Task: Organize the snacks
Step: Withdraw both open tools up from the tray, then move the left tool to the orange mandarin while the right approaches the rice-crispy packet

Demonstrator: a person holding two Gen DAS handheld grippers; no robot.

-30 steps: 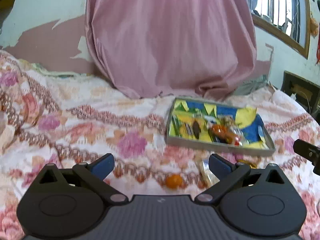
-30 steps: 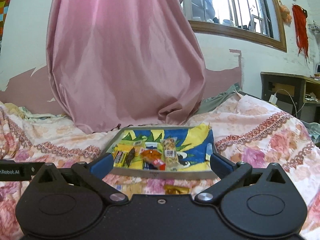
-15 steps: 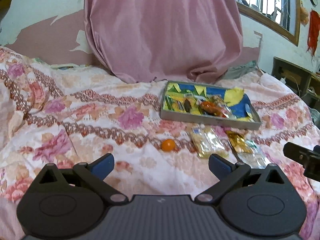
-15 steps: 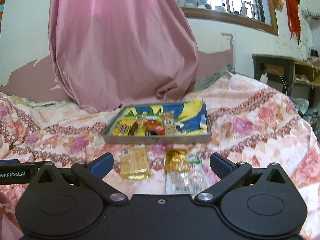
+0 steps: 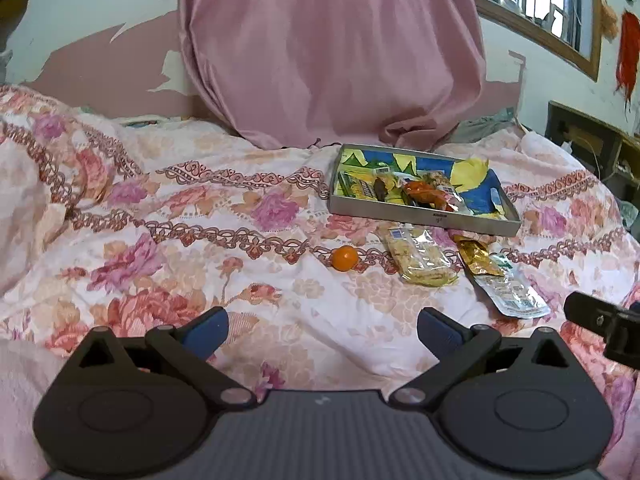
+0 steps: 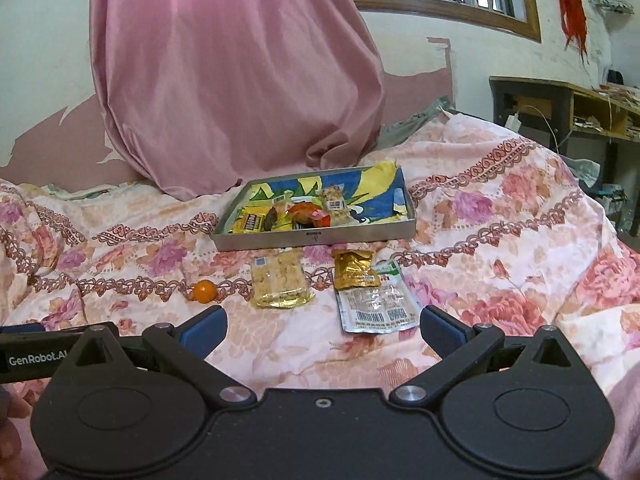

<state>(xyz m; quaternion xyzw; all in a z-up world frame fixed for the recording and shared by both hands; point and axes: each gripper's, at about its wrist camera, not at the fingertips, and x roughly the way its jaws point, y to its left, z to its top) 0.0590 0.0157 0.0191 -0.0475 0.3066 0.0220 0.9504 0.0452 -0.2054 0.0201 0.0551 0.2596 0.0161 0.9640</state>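
A grey metal tray (image 5: 424, 218) (image 6: 316, 238) with a blue-and-yellow liner holds several snack packets on the floral bedspread. In front of it lie a small orange ball (image 5: 345, 258) (image 6: 203, 291), a clear packet of pale crackers (image 5: 418, 256) (image 6: 280, 278), a gold sachet (image 5: 478, 256) (image 6: 355, 274) and a clear flat packet with a barcode (image 5: 510, 294) (image 6: 376, 304). My left gripper (image 5: 322, 328) is open and empty, well short of the ball. My right gripper (image 6: 322, 326) is open and empty, just short of the barcode packet.
A large pink cloth bundle (image 6: 236, 80) rises behind the tray against the wall. A dark desk (image 6: 560, 108) stands to the right of the bed. The right gripper's body (image 5: 604, 320) shows at the left view's right edge. Bare bedspread (image 5: 160, 240) spreads to the left.
Both grippers have drawn back and risen from the tray, so the ball and the three loose packets have come into full view. Both stay open and empty.
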